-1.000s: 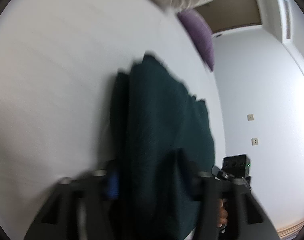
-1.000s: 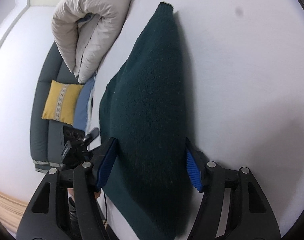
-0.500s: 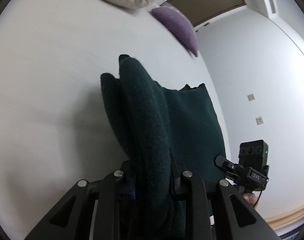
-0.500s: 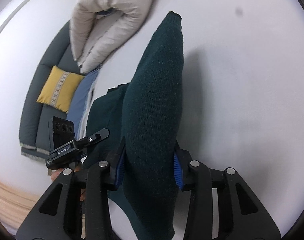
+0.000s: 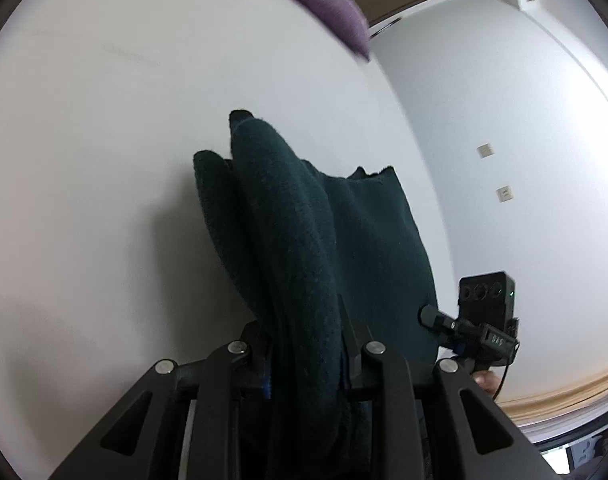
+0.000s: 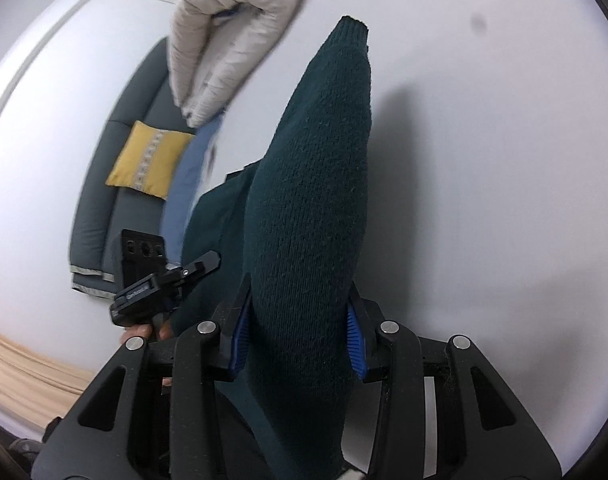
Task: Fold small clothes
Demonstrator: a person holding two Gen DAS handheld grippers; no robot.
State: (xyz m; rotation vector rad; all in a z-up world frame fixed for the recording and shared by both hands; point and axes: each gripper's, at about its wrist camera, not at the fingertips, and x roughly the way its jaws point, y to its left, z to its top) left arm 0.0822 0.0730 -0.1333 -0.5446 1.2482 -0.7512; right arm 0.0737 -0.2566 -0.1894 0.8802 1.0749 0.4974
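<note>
Sweater [image 6: 312, 208], dark green knit, lifted off the white bed [image 6: 484, 160]; your left gripper [image 5: 306, 344] and right gripper [image 6: 297, 332] each pinch a bunched edge. Soft, thick, limp, likely sags; keep holds near corners

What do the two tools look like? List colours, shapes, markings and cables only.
Both are matte black with angular, cut-out finger frames and silver round screw heads. The right tool has ribbed blue pads; blue barely peeks out on the left tool. Seen from the other side, each carries a black camera block with three lenses, printed white lettering too blurred to read, and a thin black cable.
</note>
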